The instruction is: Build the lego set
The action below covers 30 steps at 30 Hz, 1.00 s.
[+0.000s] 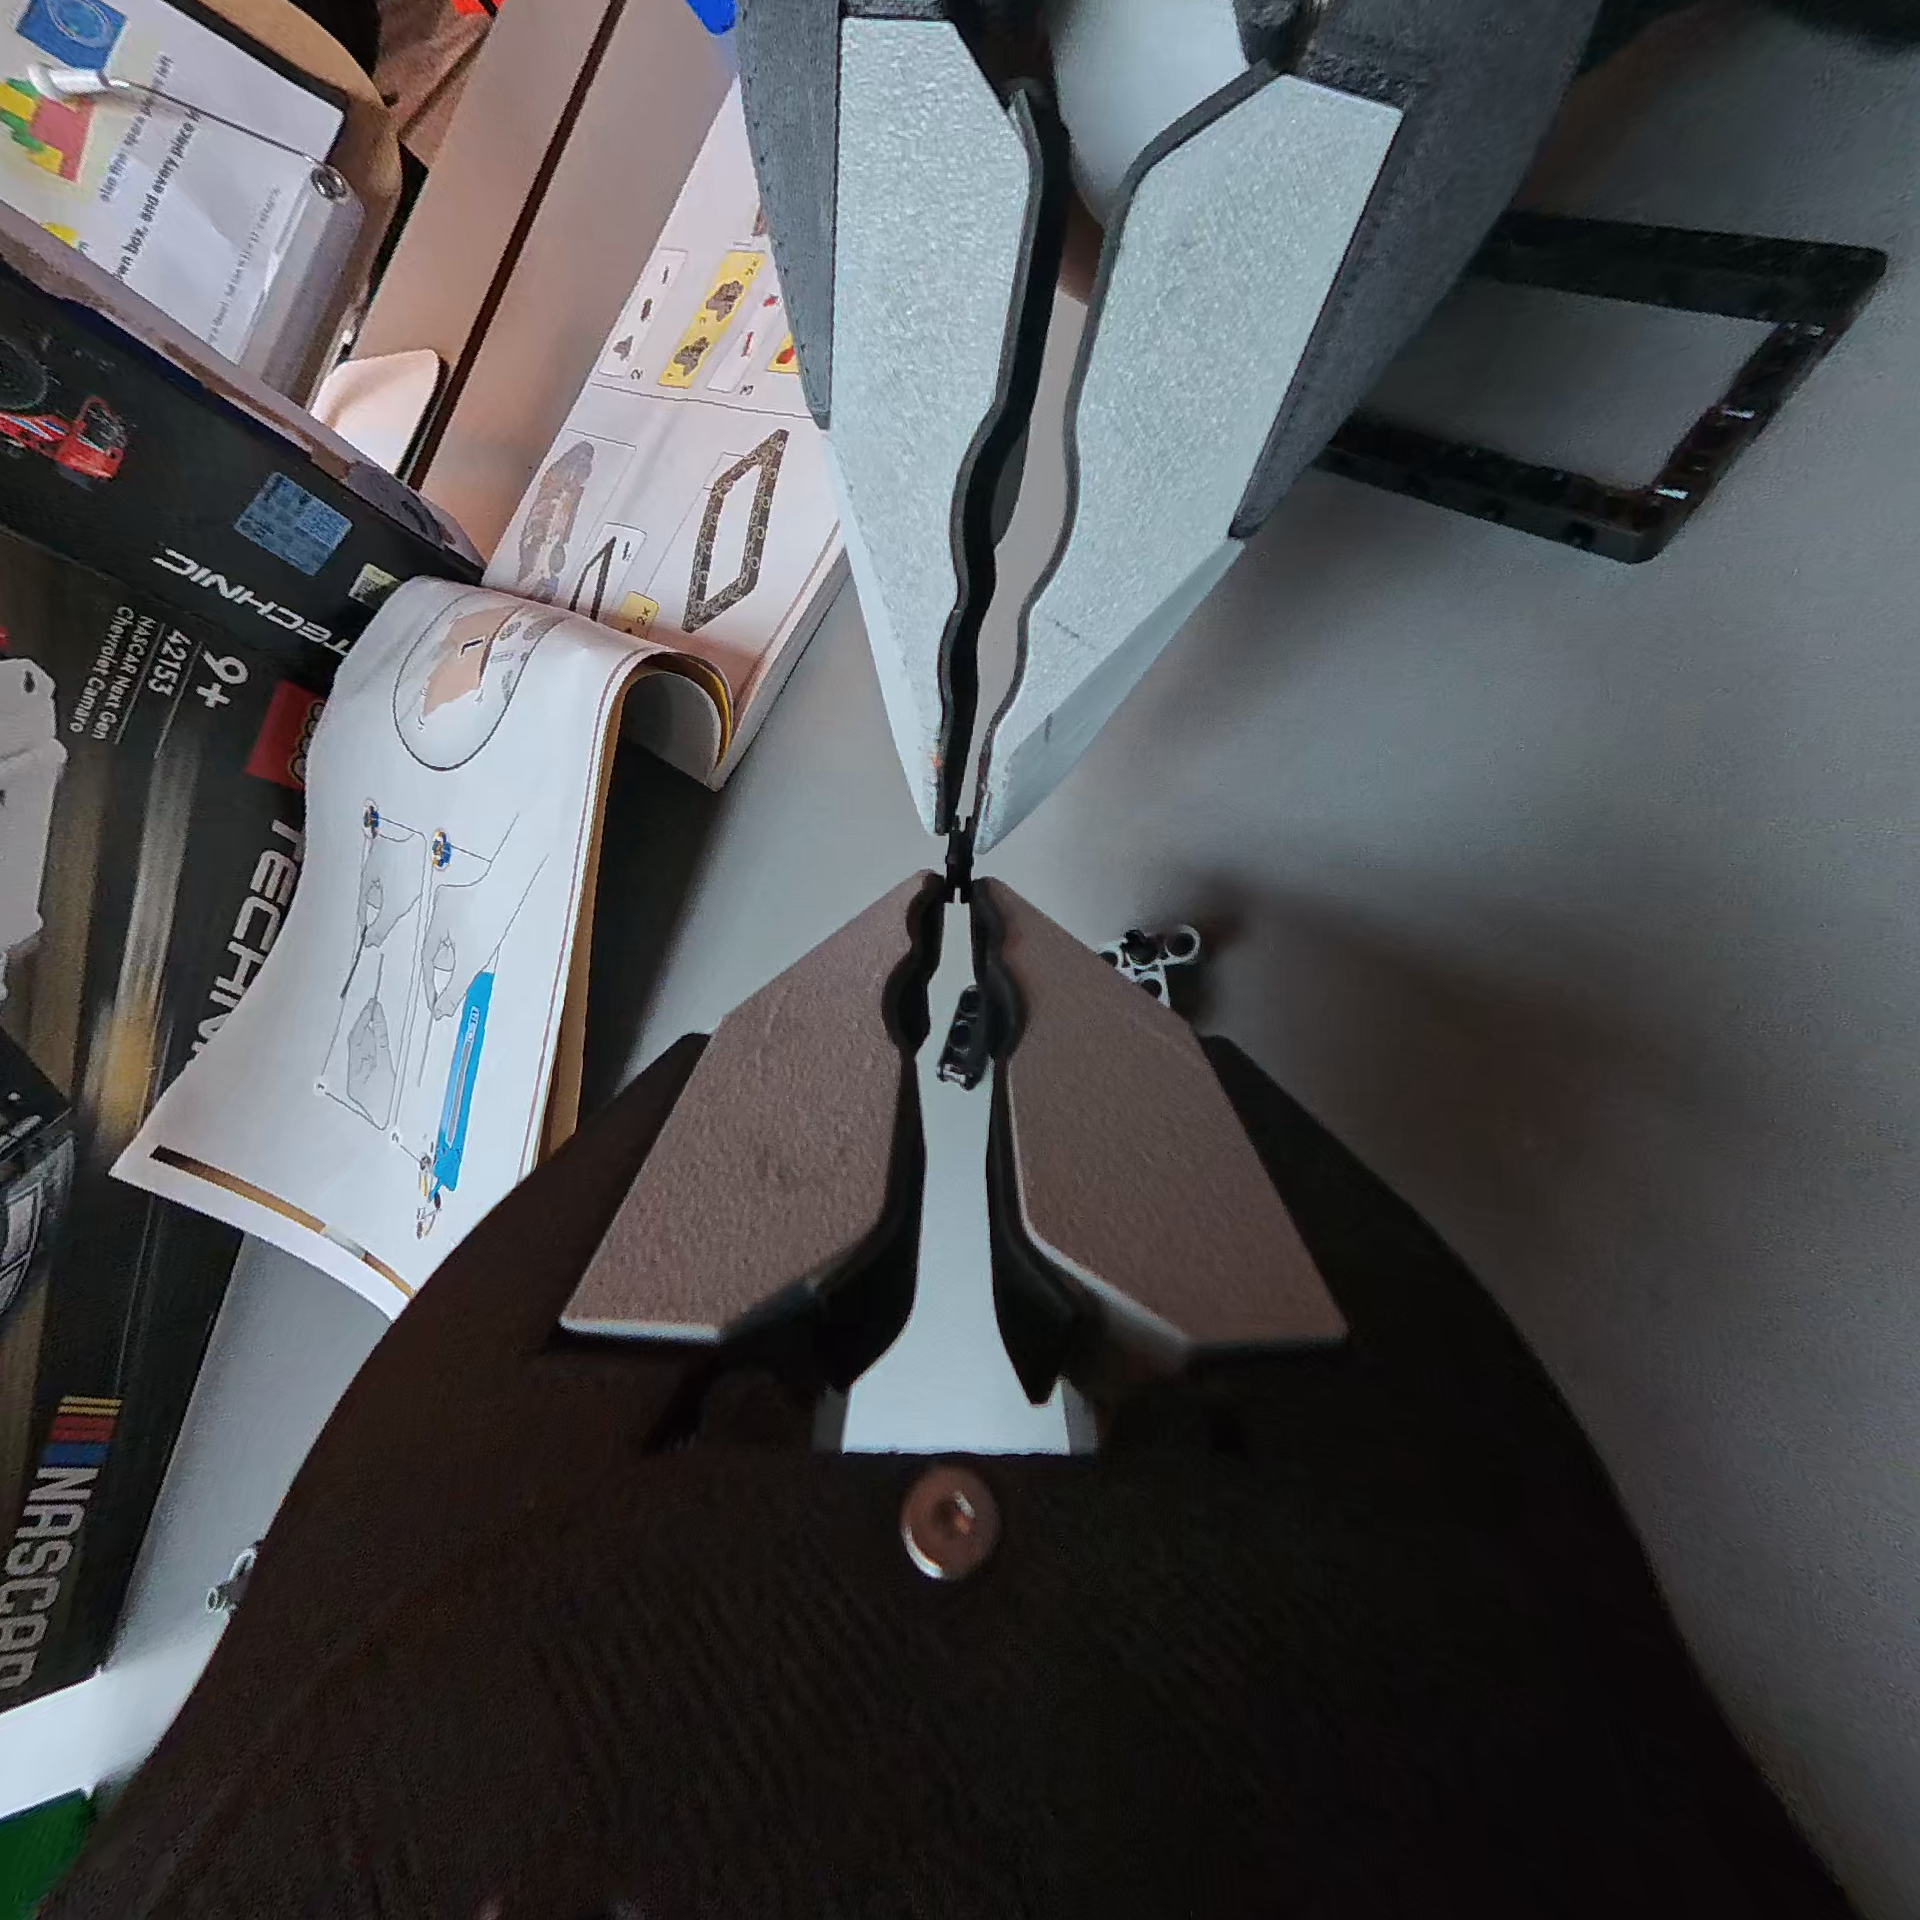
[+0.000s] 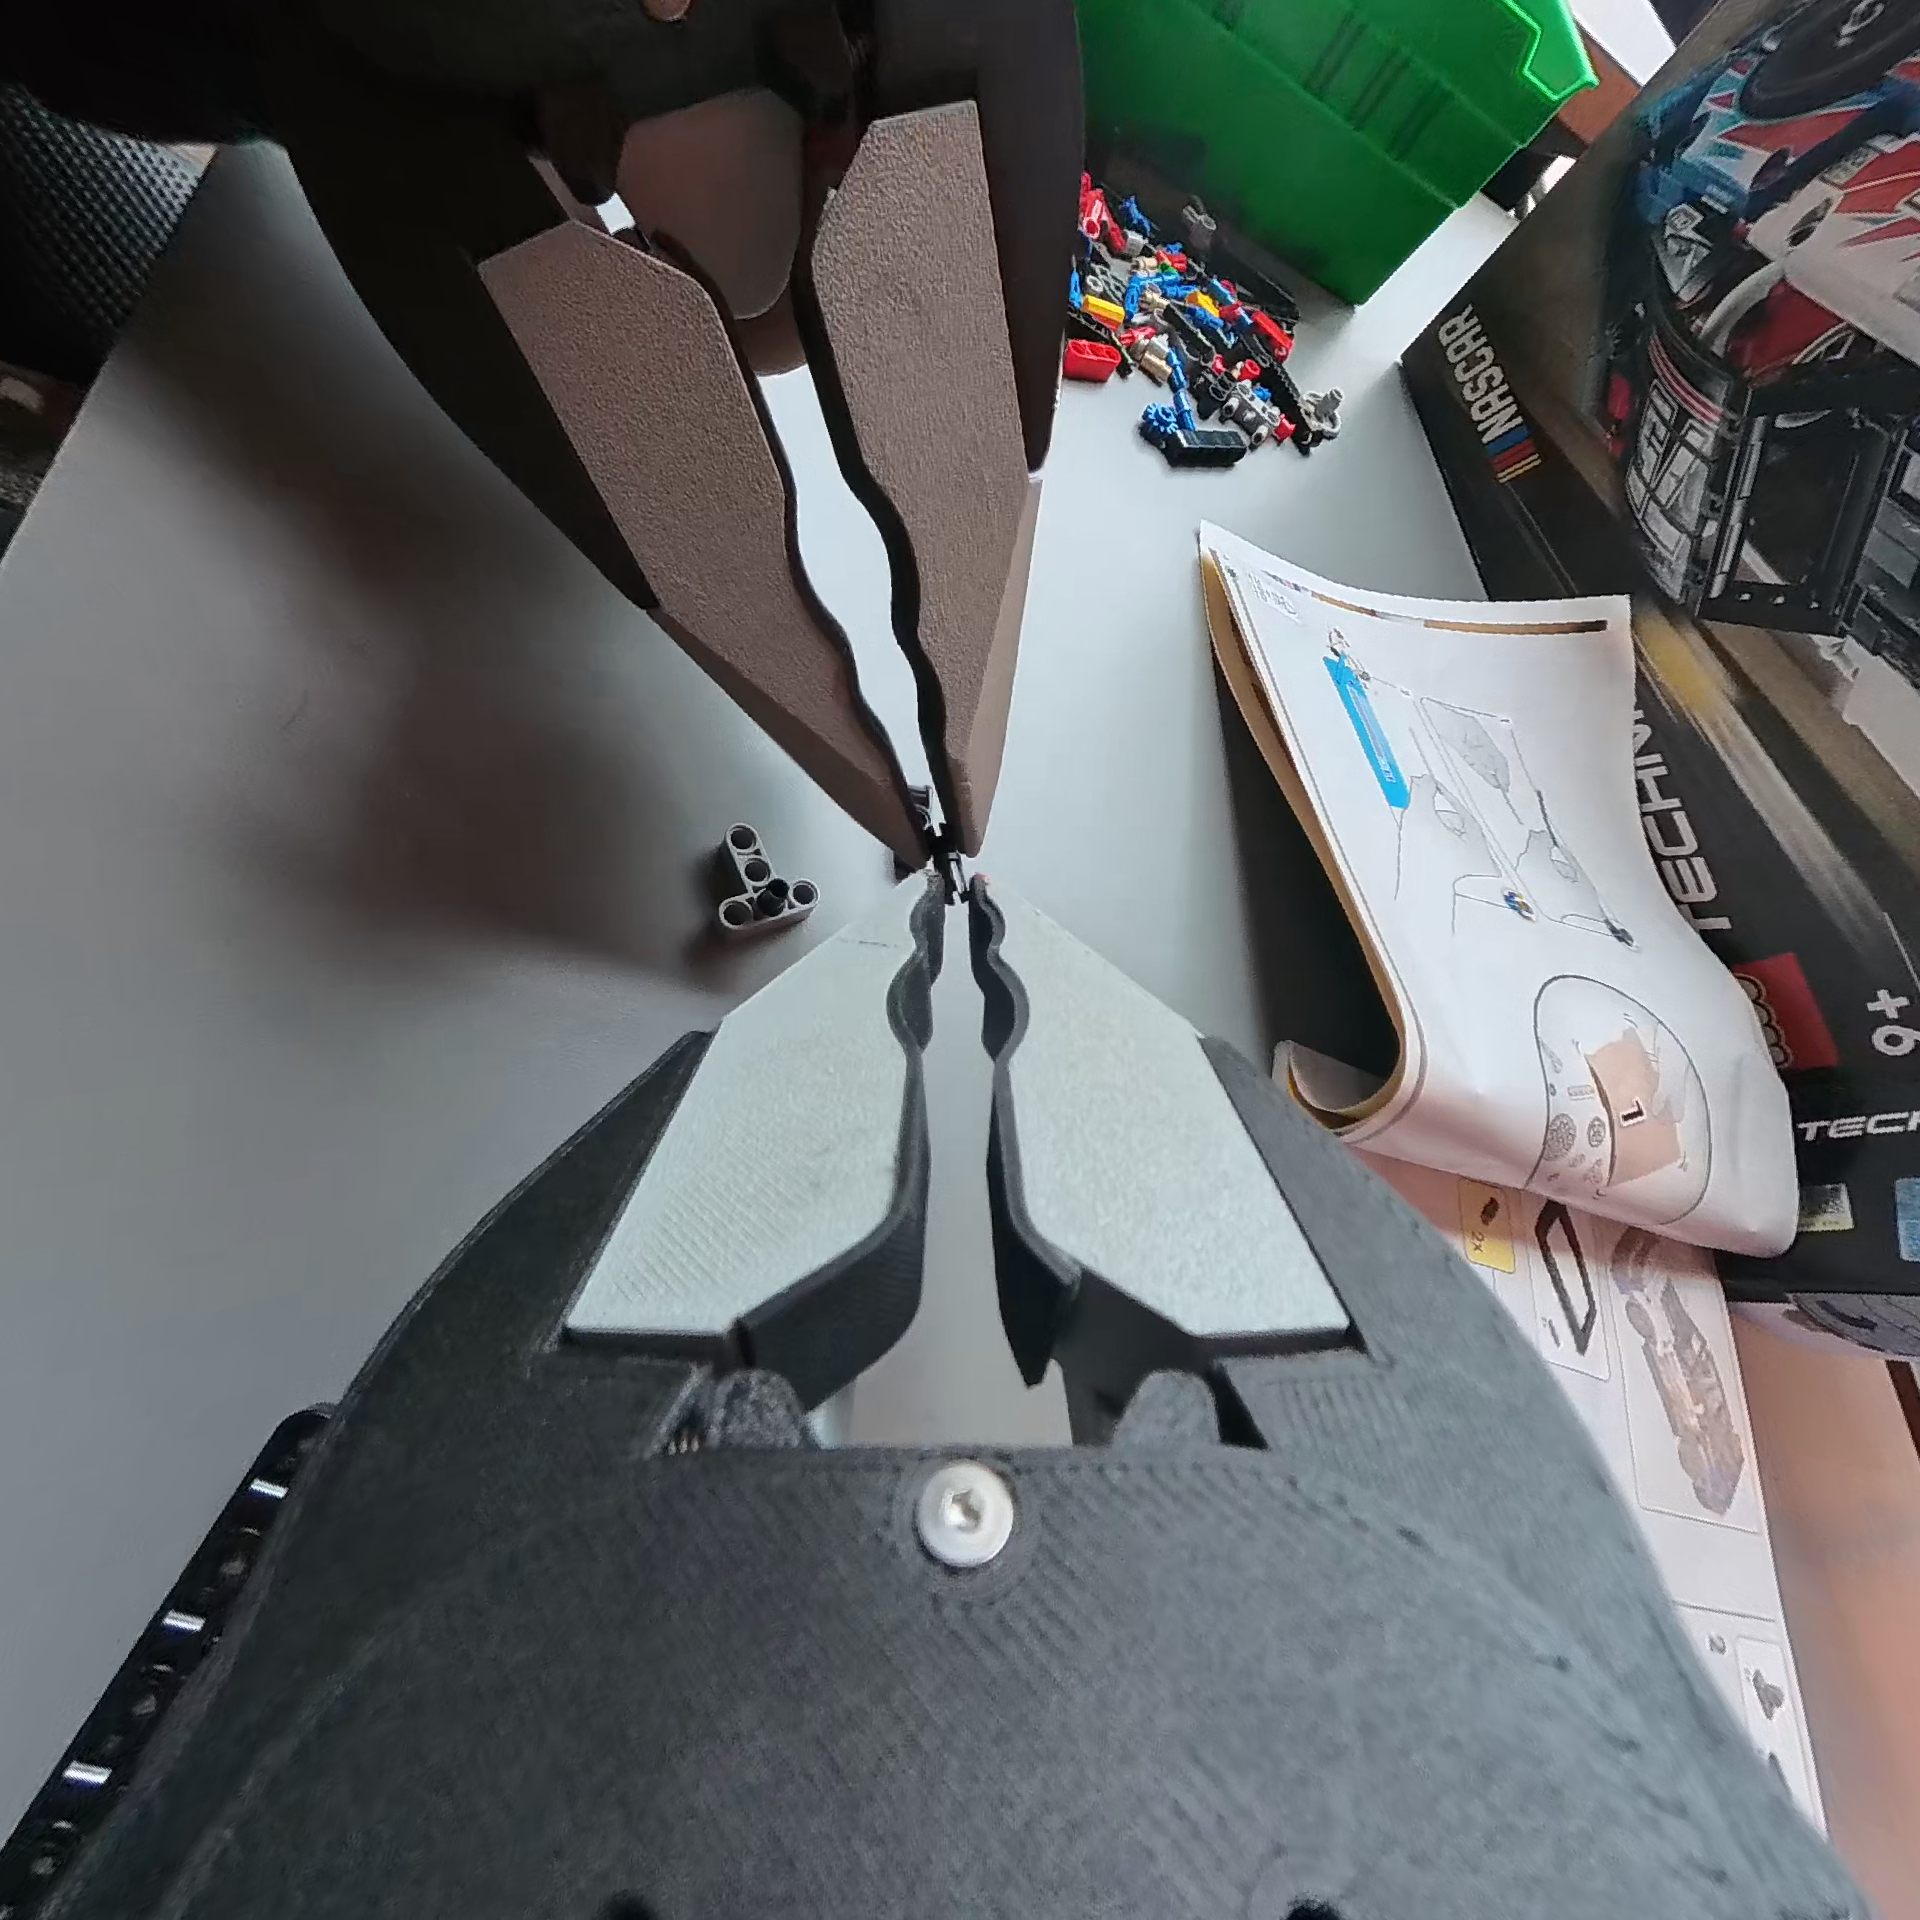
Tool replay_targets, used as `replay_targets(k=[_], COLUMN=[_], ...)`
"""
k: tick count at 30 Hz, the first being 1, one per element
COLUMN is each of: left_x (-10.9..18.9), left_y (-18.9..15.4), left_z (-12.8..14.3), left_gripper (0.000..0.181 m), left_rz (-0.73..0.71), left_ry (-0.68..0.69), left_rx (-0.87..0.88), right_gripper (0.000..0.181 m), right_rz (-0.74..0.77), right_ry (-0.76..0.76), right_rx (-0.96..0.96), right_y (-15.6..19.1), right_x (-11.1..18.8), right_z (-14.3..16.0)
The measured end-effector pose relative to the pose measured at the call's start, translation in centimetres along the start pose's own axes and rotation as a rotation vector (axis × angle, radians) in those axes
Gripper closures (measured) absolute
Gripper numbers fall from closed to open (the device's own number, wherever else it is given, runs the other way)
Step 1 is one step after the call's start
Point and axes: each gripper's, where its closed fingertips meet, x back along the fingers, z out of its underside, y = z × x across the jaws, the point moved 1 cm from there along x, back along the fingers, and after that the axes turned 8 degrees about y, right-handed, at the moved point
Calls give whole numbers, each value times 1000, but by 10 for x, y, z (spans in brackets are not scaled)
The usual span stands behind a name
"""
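- Left wrist view: brown-padded left gripper (image 1: pixel 957 885) pinched tip-to-tip against grey-padded right gripper (image 1: pixel 962 826) at 12 o'clock, both closed on a tiny black plastic pin (image 1: pixel 957 857); black rectangular beam frame (image 1: pixel 1621 416) at 2 o'clock.
- Right wrist view: grey T-shaped holed beam (image 2: pixel 762 883) on the grey tabletop (image 2: pixel 312 727) at 9 o'clock; loose coloured parts pile (image 2: pixel 1184 322) at 1 o'clock.
- Advisable: axes aligned, gentle squeeze, one tong released only after firm hold.

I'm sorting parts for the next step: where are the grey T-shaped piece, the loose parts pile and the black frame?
grey T-shaped piece (image 2: pixel 764 883): right wrist view, centre of its holes.
loose parts pile (image 2: pixel 1184 322): right wrist view, middle of the heap.
black frame (image 1: pixel 1621 520): left wrist view, near beam.
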Motion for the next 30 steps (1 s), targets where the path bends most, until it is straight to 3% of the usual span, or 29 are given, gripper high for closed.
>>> replay_targets(k=[20,30], left_x=[3,2], left_y=[-9,-13], left_z=[0,0], left_gripper=[180,180], left_rz=[82,112], left_ry=[20,22], left_rx=[-28,20], right_gripper=[180,180], right_rz=[77,46], right_ry=[48,95], right_rx=[273,259], right_y=[10,13], right_x=[0,0], right_z=[1,5])
